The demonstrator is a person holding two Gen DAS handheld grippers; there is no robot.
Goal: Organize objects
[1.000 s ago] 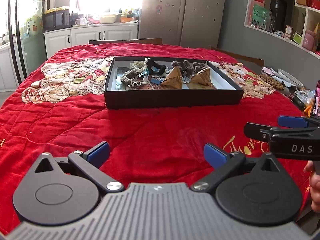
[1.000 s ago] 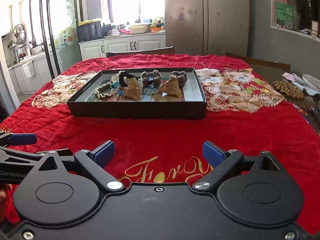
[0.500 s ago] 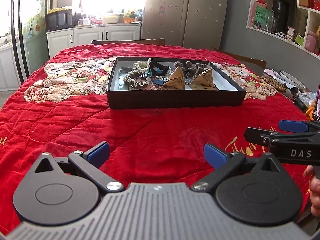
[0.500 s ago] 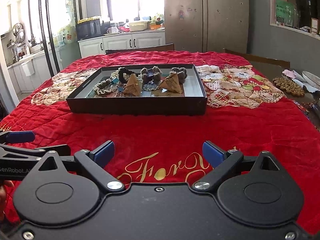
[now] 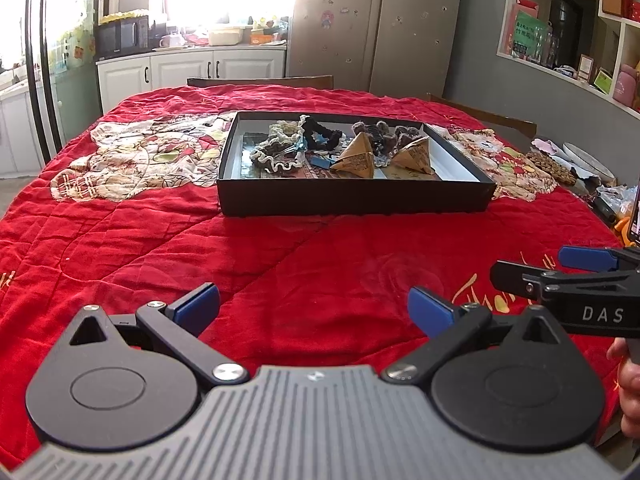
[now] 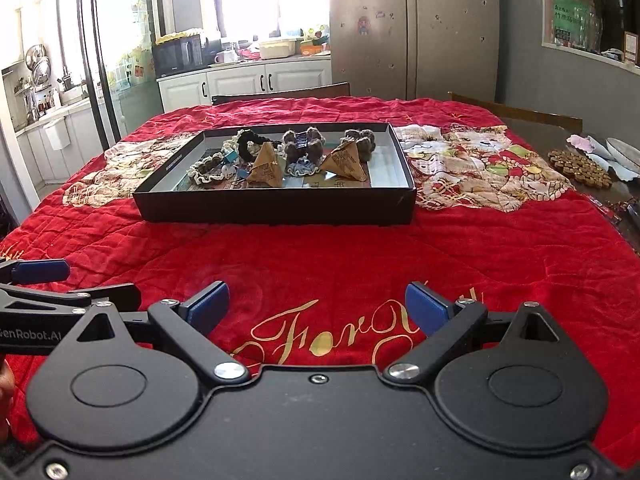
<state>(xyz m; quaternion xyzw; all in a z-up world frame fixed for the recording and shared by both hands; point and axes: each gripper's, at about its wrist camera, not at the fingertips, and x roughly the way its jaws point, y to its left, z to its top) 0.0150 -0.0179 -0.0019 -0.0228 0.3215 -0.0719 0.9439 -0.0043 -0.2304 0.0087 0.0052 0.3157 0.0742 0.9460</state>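
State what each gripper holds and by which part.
Nothing is held. The left gripper and right gripper are both open above the red cloth, short of the black tray.

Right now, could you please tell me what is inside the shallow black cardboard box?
The shallow black cardboard box holds two tan paper pyramids, frilly scrunchies and printed cards beneath them, mostly covered.

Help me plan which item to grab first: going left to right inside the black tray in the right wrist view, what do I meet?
Cream ruffled scrunchie → black scrunchie → left tan paper pyramid → brown fuzzy scrunchie → right tan paper pyramid, all inside the black tray.
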